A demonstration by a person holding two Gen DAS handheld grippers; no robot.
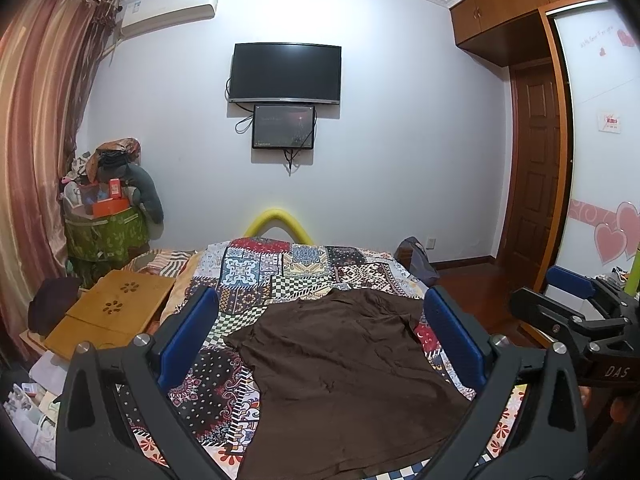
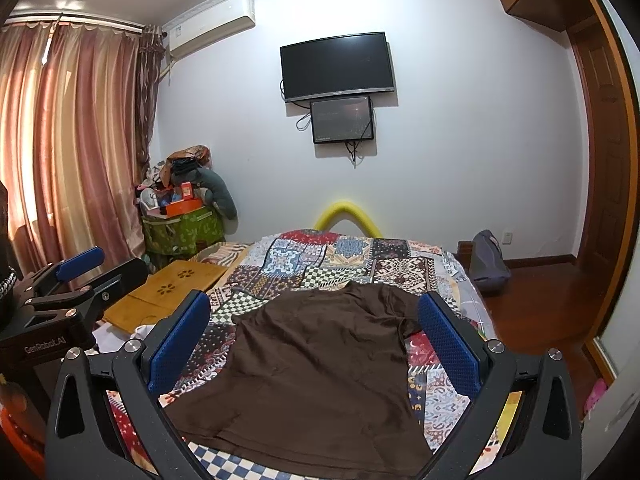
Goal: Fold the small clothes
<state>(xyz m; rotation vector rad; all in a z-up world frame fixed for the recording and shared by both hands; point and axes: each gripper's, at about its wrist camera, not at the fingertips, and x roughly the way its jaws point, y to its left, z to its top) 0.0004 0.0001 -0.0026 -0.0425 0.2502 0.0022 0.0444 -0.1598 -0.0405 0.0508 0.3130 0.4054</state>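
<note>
brown t-shirt (image 2: pixel 320 364) flat on patchwork bedspread (image 2: pixel 344 256), below both splayed grippers (image 2: pixel 314 344)

Brown T-shirt (image 1: pixel 348 380), centre of frame: soft matt cloth, lightly creased. Patchwork bedspread (image 1: pixel 260 276) beneath it: printed cloth, matt, many patterns. Left claw (image 1: pixel 320 336), lower frame: matt black plastic arms, silver metal screw heads with a dull shine, fingers faced with blue pads (image 1: pixel 188 336) of dimpled, rough texture. Right claw (image 2: pixel 316 344): same black plastic, metal screws and textured blue pads (image 2: pixel 448 344). Folding tray (image 1: pixel 116 312), left: pale wood, smooth, with flower-shaped cut-outs. Curtains (image 2: pixel 60 140), upper left: striped cloth with a satin sheen. Television (image 1: pixel 285 73), upper centre: glossy dark screen. Floor (image 2: pixel 540 292), right: glossy reddish wood. Door (image 1: pixel 534 168), right: smooth brown wood.
</note>
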